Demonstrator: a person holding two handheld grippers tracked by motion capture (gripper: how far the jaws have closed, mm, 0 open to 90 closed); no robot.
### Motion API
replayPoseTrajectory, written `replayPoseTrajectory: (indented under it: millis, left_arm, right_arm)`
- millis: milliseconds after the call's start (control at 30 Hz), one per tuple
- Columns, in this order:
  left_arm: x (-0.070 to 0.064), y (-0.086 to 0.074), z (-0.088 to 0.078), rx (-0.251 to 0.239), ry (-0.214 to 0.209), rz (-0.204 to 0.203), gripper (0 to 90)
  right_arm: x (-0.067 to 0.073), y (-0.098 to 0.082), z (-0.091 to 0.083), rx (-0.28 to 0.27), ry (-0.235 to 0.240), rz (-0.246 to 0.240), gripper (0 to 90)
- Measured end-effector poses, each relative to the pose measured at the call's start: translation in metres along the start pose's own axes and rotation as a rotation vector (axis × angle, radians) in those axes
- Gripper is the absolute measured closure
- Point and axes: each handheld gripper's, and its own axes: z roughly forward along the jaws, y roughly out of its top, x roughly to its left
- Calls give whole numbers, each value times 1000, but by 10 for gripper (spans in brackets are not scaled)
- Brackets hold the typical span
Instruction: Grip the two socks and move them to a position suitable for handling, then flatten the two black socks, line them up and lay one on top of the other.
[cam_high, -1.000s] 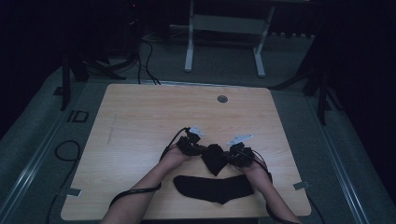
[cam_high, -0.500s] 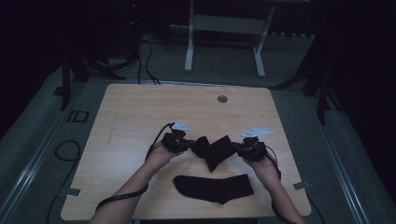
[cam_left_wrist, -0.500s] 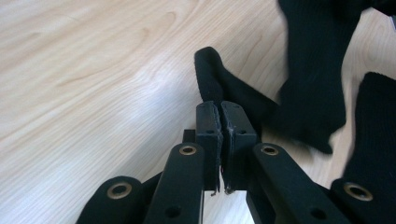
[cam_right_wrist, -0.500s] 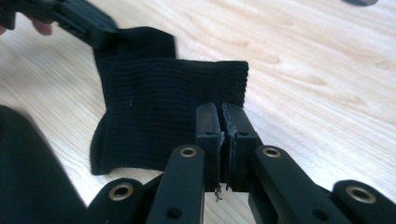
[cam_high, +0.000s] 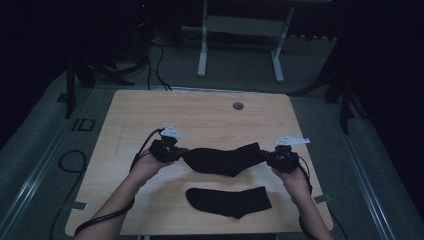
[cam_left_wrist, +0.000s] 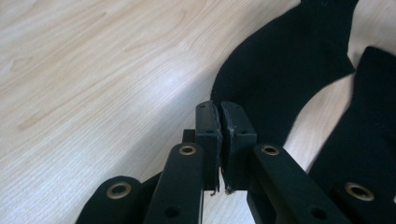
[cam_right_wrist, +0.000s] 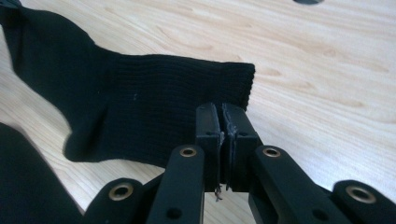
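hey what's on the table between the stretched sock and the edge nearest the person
In the high view, a second black sock lies flat there, between the held sock and the near table edge, with bare wood around it.

i'm at a light wooden table (cam_high: 150, 107) with rounded corners and a round grommet hole (cam_high: 238, 106) near its far edge. the room is dim, its far side nearly black. grey carpet (cam_high: 240, 75) covers the floor around me. beyond the table stands a white metal frame (cam_high: 240, 40), and dark cables (cam_high: 150, 60) trail at far left.
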Motion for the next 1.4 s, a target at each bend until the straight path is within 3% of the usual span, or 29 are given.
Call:
replayPoseTrajectory:
  millis: [133, 167, 300, 367, 433, 500, 567, 733, 933, 1000, 1133, 1333, 1400]
  left_arm:
    - [4, -4, 14, 29, -3, -32, 859]
    - [6, -8, 24, 45, -3, -42, 858]
    - [6, -14, 40, 64, -10, -43, 847]
    - [6, -16, 45, 60, 5, -52, 791]
    - [6, -19, 47, 50, 16, -56, 696]
    - [7, -21, 46, 37, 37, -68, 616]
    - [8, -24, 43, 14, 68, -75, 551]
    - [7, -28, 33, -3, 88, -83, 470]
    - [-2, -38, 18, -30, 62, -88, 448]
    - [-10, -45, 7, -37, 35, -84, 446]
    - [-23, -56, -6, -61, -32, -90, 433]
    - [-43, -67, -11, -63, -90, -85, 416]
    - [-56, -73, -7, -37, -111, -70, 416]
  right_arm:
    - [-4, -10, 11, 30, -5, 15, 858]
    - [-4, -13, 15, 42, -9, 14, 857]
    - [-9, -24, 27, 79, -23, 20, 855]
    - [-13, -29, 31, 86, -33, 33, 846]
    - [-15, -33, 33, 93, -43, 40, 807]
    - [-18, -36, 33, 93, -48, 43, 691]
    - [-20, -36, 33, 99, -84, 31, 642]
    - [-22, -35, 27, 91, -80, 22, 555]
    - [-15, -33, 19, 90, -79, 6, 530]
    - [-7, -35, 12, 91, -75, -26, 512]
    - [2, -41, -2, 73, -46, -17, 507]
    - [17, -56, -15, 86, 7, 3, 506]
    - [25, -68, -20, 108, 18, -9, 504]
